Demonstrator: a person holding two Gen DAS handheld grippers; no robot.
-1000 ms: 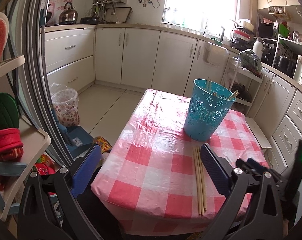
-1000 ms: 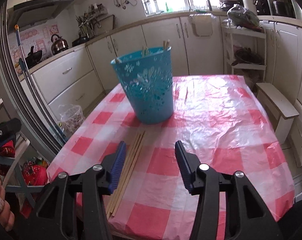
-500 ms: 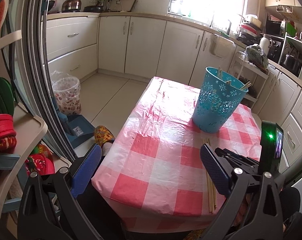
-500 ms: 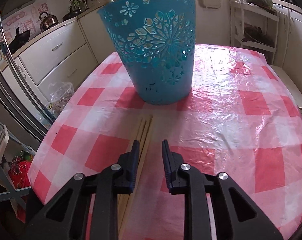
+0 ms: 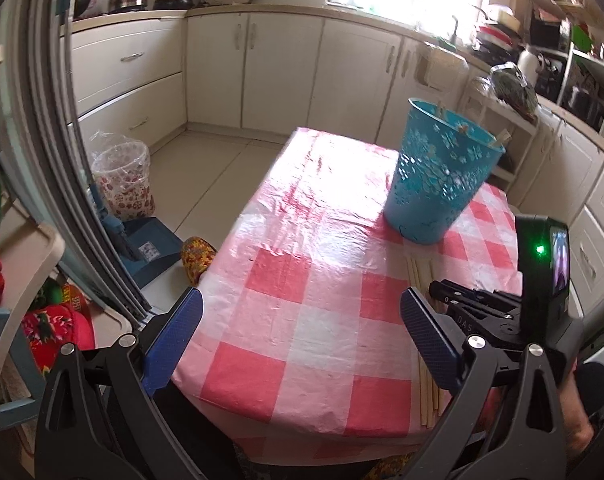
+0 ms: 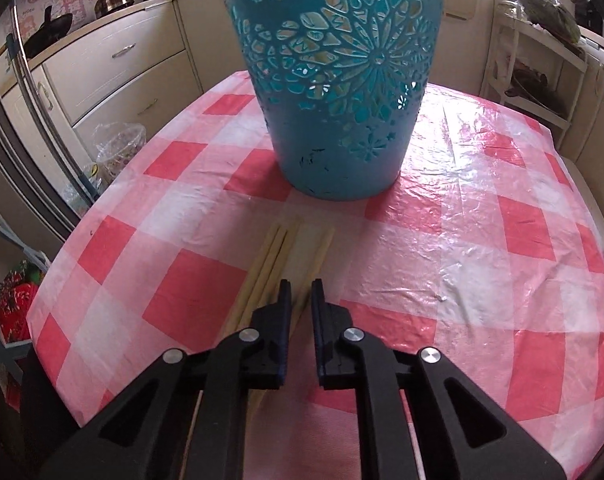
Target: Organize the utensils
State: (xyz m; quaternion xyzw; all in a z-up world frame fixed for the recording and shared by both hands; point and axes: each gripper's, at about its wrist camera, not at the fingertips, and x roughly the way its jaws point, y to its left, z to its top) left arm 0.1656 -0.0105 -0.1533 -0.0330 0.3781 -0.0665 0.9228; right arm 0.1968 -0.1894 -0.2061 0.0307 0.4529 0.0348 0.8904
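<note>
Several pale wooden chopsticks [image 6: 267, 258] lie side by side on the red-checked tablecloth [image 6: 502, 220], just in front of a blue perforated basket [image 6: 342, 100]. One chopstick [image 6: 324, 246] lies a little apart to the right and runs between the jaws of my right gripper [image 6: 302, 286]. Those jaws are closing and stand narrow around it. In the left wrist view the basket [image 5: 434, 184] holds more sticks, and the chopsticks [image 5: 418, 270] pass under the right gripper's black body [image 5: 482, 308]. My left gripper [image 5: 302, 300] hangs wide open over the table's near left corner, holding nothing.
A bagged waste bin [image 5: 123, 176], a blue dustpan [image 5: 145, 248] and a patterned slipper [image 5: 195, 254] are on the floor left of the table. A shelf with red items [image 5: 5, 264] stands at far left. Cream cabinets [image 5: 277, 72] line the walls.
The right gripper came down and forward to the chopsticks and its jaws narrowed from wide to almost together around one stick. The left gripper sank a little; its jaws stayed wide.
</note>
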